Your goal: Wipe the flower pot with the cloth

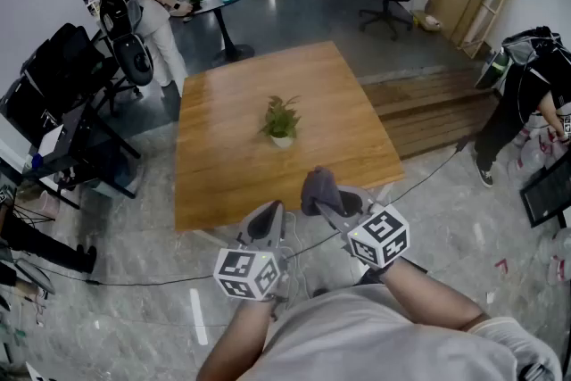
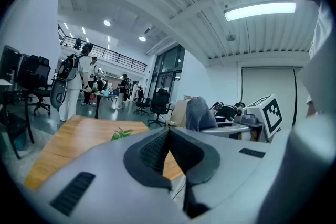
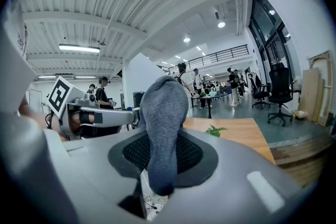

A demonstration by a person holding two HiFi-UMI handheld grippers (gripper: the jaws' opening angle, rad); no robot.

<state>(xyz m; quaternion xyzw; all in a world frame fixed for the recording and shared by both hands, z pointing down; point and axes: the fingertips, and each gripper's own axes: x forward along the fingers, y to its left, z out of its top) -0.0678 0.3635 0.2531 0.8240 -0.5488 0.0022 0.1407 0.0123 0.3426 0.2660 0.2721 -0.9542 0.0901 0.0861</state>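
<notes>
A small white flower pot (image 1: 282, 139) with a green plant stands near the middle of the wooden table (image 1: 232, 165). Its leaves show in the left gripper view as the plant (image 2: 121, 134) and in the right gripper view as the plant (image 3: 215, 130). My right gripper (image 1: 323, 202) is shut on a grey cloth (image 1: 319, 189), which sticks up between the jaws as the cloth (image 3: 161, 128). My left gripper (image 1: 268, 223) is shut with nothing in it. Both hang in front of the table's near edge, short of the pot.
A person with a backpack (image 1: 143, 9) stands at a round table (image 1: 219, 0) beyond the wooden table. Black chairs (image 1: 62, 67) stand at the left. Another person (image 1: 526, 94) bends at the right. A cable (image 1: 428, 174) runs across the floor.
</notes>
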